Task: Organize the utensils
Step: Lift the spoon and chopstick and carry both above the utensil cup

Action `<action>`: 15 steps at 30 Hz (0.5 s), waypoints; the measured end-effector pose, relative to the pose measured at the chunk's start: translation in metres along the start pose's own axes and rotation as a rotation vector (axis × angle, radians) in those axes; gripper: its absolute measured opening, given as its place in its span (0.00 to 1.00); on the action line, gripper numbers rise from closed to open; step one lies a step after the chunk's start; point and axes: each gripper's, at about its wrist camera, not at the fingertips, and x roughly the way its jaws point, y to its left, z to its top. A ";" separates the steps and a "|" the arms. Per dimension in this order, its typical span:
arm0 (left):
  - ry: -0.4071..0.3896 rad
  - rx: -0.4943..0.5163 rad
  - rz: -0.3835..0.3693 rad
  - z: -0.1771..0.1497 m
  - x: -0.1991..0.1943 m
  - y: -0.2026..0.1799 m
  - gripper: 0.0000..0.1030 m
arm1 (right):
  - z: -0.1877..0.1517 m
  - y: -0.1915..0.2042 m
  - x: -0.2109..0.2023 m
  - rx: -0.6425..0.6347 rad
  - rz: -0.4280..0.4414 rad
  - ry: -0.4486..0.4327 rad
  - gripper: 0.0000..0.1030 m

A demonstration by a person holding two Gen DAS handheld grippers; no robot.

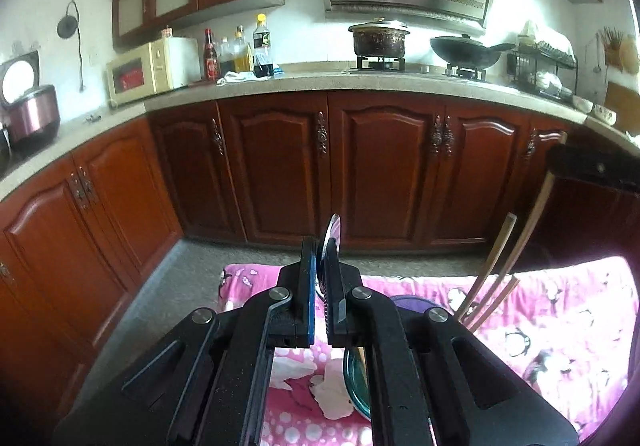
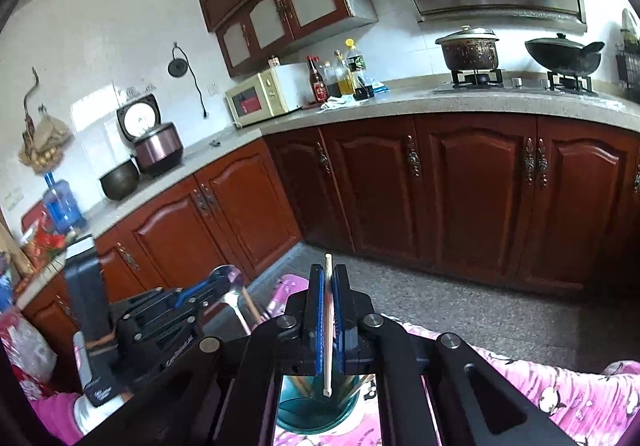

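My left gripper (image 1: 320, 246) is shut on a metal spoon (image 1: 333, 232), whose bowl sticks up past the fingertips. Below it the rim of a teal glass cup (image 1: 354, 386) shows on the pink cloth. Wooden chopsticks (image 1: 500, 250) lean up at the right. My right gripper (image 2: 328, 270) is shut on a single pale chopstick (image 2: 327, 326), which hangs over the teal cup (image 2: 316, 416) with other chopsticks in it. In the right wrist view the left gripper (image 2: 216, 280) appears at the left, with the spoon (image 2: 232, 278) in it.
A pink penguin-print cloth (image 1: 560, 326) covers the work surface. Beyond it are a grey floor (image 2: 460, 302), red-brown cabinets (image 1: 380, 165) and a counter with a microwave (image 1: 140, 73), bottles, a pot and a wok. A person's hand holds the left gripper's handle (image 2: 96, 374).
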 end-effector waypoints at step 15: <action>0.048 0.053 0.014 -0.037 0.013 -0.020 0.02 | -0.059 -0.020 0.054 0.058 0.017 0.169 0.04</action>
